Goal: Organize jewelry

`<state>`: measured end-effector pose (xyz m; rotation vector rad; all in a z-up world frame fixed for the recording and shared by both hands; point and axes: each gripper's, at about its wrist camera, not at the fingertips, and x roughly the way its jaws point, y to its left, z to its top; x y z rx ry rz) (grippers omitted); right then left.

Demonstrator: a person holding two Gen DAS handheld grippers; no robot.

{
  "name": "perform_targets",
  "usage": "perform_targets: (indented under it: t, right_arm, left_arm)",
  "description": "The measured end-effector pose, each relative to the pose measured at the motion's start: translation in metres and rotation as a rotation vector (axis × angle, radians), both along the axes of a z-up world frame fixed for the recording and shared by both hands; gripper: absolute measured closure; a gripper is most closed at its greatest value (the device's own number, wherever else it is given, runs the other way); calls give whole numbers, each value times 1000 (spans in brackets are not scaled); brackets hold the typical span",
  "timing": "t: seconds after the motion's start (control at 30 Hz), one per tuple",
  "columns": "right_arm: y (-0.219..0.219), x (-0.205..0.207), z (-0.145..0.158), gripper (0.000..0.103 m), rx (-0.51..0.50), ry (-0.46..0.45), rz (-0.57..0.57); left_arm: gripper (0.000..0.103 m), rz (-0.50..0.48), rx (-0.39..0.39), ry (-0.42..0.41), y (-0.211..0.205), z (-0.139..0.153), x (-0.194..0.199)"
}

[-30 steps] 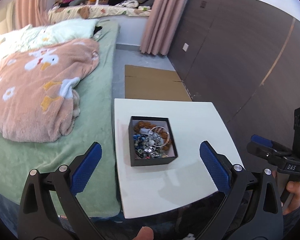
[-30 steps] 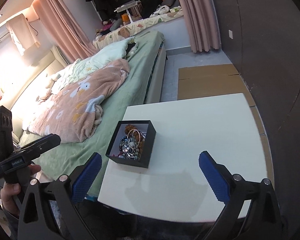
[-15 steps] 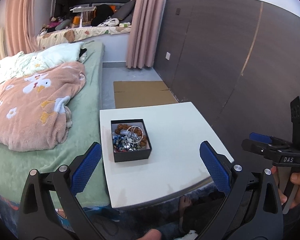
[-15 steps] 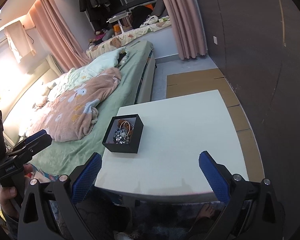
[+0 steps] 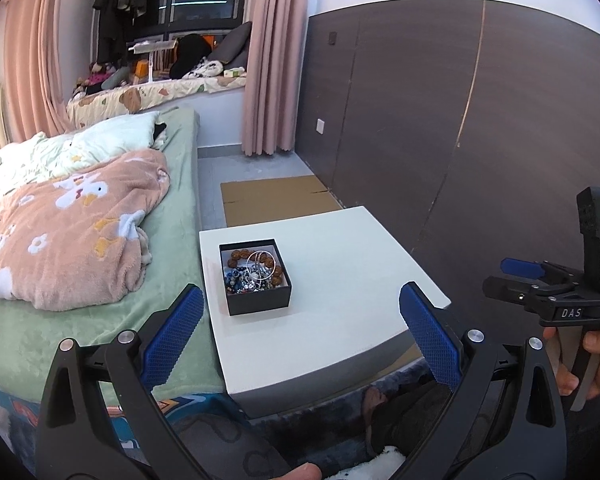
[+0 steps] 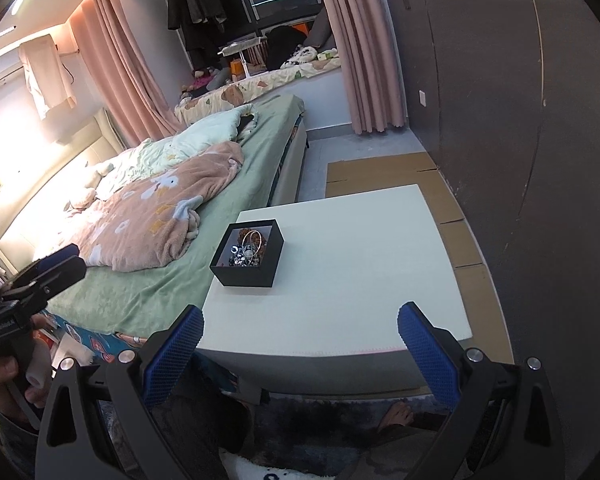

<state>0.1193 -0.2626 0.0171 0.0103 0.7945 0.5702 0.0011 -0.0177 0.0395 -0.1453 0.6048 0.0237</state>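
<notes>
Left gripper [image 5: 298, 336]: blue-padded fingers spread wide, nothing between them; held off the near edge of the white table [image 5: 340, 280].
Right gripper [image 6: 300, 342]: fingers likewise wide apart and empty, held off the table's near edge.
Black box [image 5: 256, 278]: on the table's bed-side half, open-topped.
Jewelry [image 5: 254, 268]: heaped inside the box, brown beads, blue beads, silver rings tangled.
Bed [image 5: 84, 240]: just beside the table, with a pink blanket.
Cardboard [image 5: 272, 198]: flat on the floor beyond the table.
</notes>
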Motion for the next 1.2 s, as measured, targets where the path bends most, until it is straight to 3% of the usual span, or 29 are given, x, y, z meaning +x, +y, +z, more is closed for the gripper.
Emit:
perform_targets:
  t: [0.57,1.2]
  right_arm:
    - [3,-32,18,8,-46,-72,-10]
    - [-2,-38,21,8,-38,-72,-23]
  left_arm:
    - [5,4,-16,-51,-4,7,-29]
    - [5,36,16,-75,-9,15,-42]
